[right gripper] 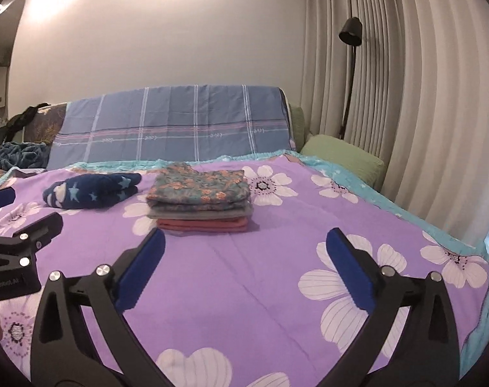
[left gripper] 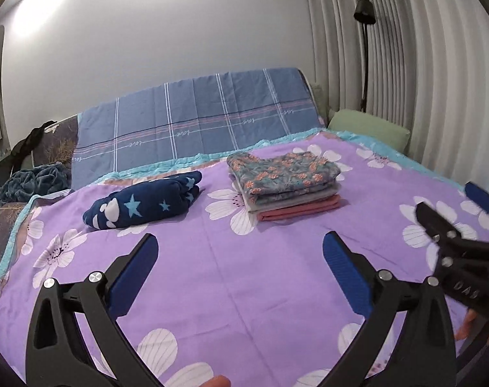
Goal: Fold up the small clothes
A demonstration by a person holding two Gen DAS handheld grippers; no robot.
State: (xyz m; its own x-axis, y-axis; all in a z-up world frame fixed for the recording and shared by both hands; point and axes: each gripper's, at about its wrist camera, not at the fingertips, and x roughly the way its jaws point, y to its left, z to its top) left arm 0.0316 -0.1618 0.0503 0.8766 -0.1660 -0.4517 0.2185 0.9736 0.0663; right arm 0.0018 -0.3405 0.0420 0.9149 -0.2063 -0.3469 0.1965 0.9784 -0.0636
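A stack of folded clothes (left gripper: 286, 182), floral piece on top, grey and pink below, lies on the purple flowered bedspread (left gripper: 244, 277). It also shows in the right wrist view (right gripper: 199, 201). A dark blue star-print garment (left gripper: 144, 201) lies bundled to its left, also in the right wrist view (right gripper: 91, 190). My left gripper (left gripper: 241, 248) is open and empty above the bedspread, short of both. My right gripper (right gripper: 244, 248) is open and empty, just in front of the stack. The right gripper also shows at the right edge of the left wrist view (left gripper: 451, 213), and the left gripper at the left edge of the right wrist view (right gripper: 25, 216).
A blue plaid sheet (left gripper: 196, 125) covers the headboard. A green pillow (left gripper: 370, 125) lies at the far right corner. A dark teal blanket (left gripper: 34, 180) is heaped at the far left. A black floor lamp (left gripper: 365, 48) stands by the curtains (left gripper: 422, 64).
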